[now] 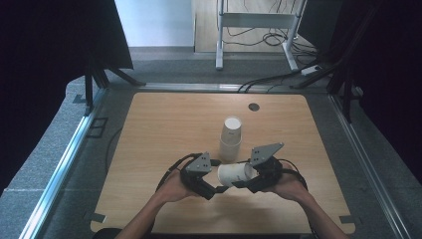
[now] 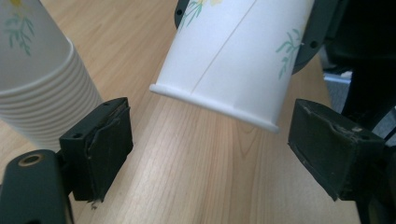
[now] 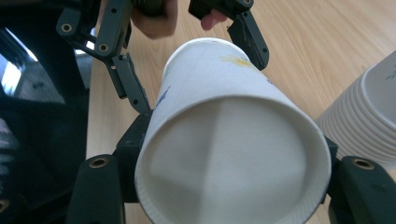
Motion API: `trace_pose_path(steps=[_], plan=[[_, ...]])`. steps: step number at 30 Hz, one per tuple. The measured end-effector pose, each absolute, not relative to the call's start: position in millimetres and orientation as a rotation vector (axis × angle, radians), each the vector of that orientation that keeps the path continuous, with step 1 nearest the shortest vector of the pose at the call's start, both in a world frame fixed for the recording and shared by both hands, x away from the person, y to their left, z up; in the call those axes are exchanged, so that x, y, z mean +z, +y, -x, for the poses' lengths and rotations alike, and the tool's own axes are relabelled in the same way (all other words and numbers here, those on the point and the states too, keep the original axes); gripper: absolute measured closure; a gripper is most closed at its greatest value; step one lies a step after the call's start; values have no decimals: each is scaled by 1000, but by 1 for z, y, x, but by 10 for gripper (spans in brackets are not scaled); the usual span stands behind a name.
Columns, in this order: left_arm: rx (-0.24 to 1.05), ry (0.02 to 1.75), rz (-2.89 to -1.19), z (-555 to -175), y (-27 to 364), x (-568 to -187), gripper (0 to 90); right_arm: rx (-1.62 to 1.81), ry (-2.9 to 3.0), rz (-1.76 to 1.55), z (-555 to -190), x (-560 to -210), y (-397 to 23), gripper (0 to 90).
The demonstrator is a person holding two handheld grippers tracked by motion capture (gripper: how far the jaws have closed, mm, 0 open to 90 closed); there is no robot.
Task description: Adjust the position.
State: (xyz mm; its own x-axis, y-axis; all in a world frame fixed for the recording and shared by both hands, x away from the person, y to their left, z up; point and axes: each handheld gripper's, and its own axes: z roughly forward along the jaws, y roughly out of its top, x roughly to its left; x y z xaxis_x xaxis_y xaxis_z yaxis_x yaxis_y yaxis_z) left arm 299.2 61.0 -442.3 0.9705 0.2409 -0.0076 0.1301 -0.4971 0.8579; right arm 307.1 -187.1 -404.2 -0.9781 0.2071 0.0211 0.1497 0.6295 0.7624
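Above the worktop: right tongs pinch the cup sideways, left tongs spread. Keep grip light; clear the stack.

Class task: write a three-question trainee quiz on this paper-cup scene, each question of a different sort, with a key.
1. True or false: the right claw grips a single paper cup lying on its side above the table.
2. Multiple choice: the left claw is A) shut on the cup, B) open, with the cup's rim just beyond its pads, C) shut on the stack.
3. Short answer: what stands on the table just behind the two claws in the high view?

Key:
1. True.
2. B.
3. A stack of nested paper cups, standing mouth down.
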Motion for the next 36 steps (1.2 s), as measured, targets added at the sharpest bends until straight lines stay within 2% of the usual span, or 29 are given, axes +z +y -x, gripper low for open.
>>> trace_pose_path(steps=[25,36], plan=[[31,208,-1944,-297,69,-449,160,1658,2642,-270,-300,-427,-205,364],[3,179,-1914,-296,69,-452,231,1739,2635,-256,-300,-432,-209,365]])
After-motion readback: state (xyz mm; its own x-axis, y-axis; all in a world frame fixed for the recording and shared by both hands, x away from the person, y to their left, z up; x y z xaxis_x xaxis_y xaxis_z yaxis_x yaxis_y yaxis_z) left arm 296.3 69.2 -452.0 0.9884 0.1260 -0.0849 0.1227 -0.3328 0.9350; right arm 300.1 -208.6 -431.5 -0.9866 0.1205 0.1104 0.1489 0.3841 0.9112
